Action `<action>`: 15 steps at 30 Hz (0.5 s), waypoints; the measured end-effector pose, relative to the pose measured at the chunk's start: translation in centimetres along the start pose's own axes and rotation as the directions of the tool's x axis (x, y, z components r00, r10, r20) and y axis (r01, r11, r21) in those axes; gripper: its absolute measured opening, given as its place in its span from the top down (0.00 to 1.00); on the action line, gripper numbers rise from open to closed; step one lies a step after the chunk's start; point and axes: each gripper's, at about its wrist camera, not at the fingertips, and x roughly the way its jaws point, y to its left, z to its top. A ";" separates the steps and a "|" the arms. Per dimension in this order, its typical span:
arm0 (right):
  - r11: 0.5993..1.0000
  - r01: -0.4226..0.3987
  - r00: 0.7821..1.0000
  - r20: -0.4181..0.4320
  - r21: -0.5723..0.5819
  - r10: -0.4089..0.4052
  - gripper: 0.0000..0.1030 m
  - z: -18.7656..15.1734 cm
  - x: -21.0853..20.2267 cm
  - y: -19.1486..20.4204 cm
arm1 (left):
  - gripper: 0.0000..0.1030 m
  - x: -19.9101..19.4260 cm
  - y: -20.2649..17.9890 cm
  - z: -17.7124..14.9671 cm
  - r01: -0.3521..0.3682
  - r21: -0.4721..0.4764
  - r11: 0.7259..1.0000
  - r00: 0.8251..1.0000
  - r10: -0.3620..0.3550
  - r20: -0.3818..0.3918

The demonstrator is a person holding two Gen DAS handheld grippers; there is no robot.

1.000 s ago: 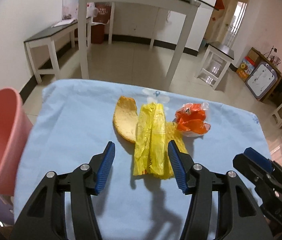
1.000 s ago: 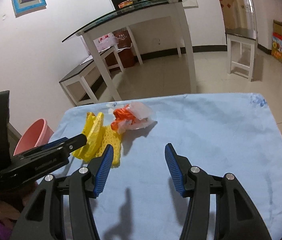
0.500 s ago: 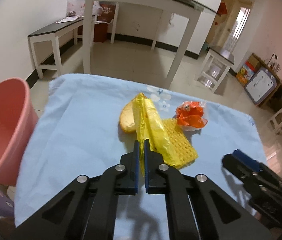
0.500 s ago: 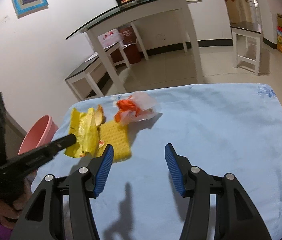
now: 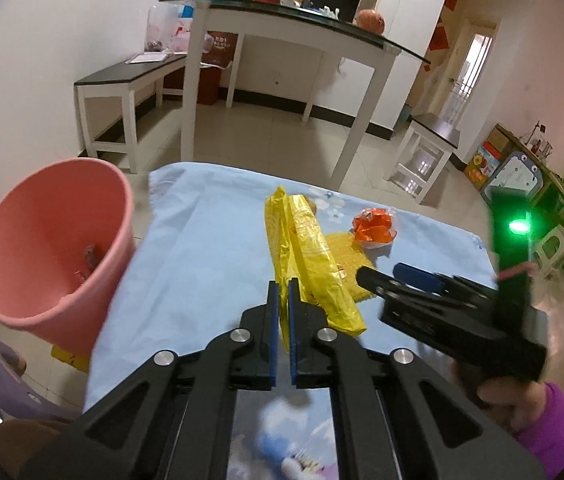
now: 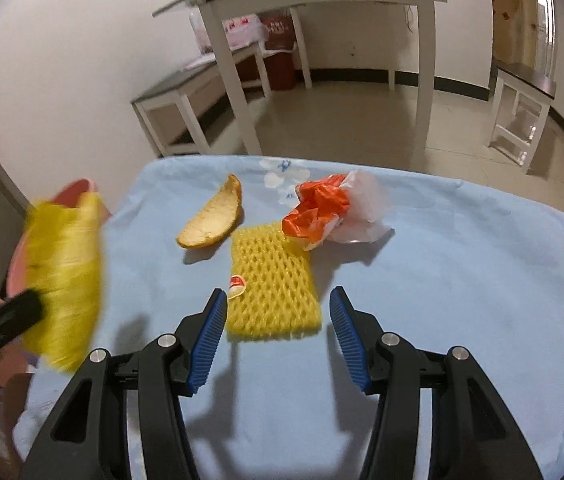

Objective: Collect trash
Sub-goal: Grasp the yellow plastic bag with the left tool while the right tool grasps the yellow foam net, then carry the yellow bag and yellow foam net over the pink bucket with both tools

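My left gripper [image 5: 283,312] is shut on a yellow plastic bag [image 5: 306,256] and holds it lifted above the blue cloth; the bag shows blurred in the right wrist view [image 6: 63,276]. A pink bin [image 5: 49,240] stands left of the table. My right gripper [image 6: 277,332] is open just in front of a yellow foam net [image 6: 273,280] lying flat on the cloth. A peel [image 6: 213,224] and a crumpled orange and white wrapper [image 6: 330,212] lie beyond the net.
The table is covered by a light blue cloth [image 6: 462,280]. A small red and white scrap [image 6: 237,285] lies at the net's left edge. A white glass-topped table [image 5: 282,40], a bench and a stool stand on the tiled floor behind.
My left gripper closed on the yellow bag, lifted it and carried it left toward the pink bin. My right gripper moved left, up to the foam net, still open.
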 end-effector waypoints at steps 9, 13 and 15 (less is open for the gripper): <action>0.998 0.037 0.999 -0.018 -0.058 -0.039 0.83 -0.7 1.7 3.2 | 0.97 -2.6 2.0 -1.2 -0.016 -0.033 0.999 0.999 0.017 0.027; 0.997 0.041 0.999 0.014 -0.062 -0.040 0.84 -1.6 -0.4 4.0 | 0.97 -3.5 2.3 -1.8 -0.009 -0.039 0.999 0.999 0.010 0.039; 0.997 0.047 0.998 0.036 -0.060 -0.045 0.84 -2.1 -1.9 4.0 | 0.97 -3.8 2.3 -1.9 -0.003 -0.040 0.999 0.999 0.004 0.043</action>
